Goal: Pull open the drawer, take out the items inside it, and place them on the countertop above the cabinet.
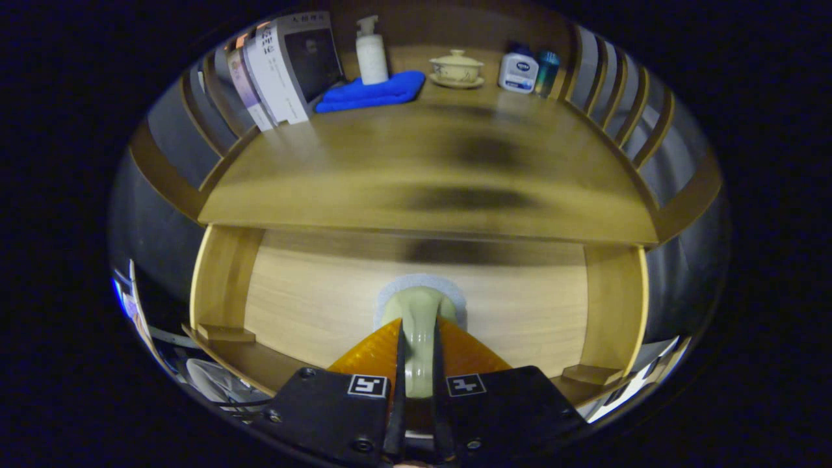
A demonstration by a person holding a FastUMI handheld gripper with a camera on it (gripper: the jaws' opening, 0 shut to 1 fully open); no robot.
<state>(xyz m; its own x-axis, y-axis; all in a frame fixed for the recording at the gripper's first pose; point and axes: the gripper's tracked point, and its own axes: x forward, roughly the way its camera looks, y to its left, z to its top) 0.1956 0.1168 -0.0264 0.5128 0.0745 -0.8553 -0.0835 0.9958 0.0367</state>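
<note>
The drawer [305,305] is pulled open below the countertop [364,175], and its pale wooden floor lies under my fingers. My gripper [419,328] is shut on a pale green handle with a round white head [421,287]. That head points ahead over the drawer floor, just short of the countertop's front edge. The orange fingers [367,354] press on the handle from both sides. I cannot tell whether the item still rests on the drawer floor. The drawer's near part is hidden behind the gripper.
At the back of the countertop stand leaning books [286,71], a white pump bottle [371,55] on a folded blue cloth [374,92], a lidded tea bowl on a saucer [457,68], a white and blue bottle [518,71] and a teal can [547,71]. Slatted wooden rails [624,104] flank both sides.
</note>
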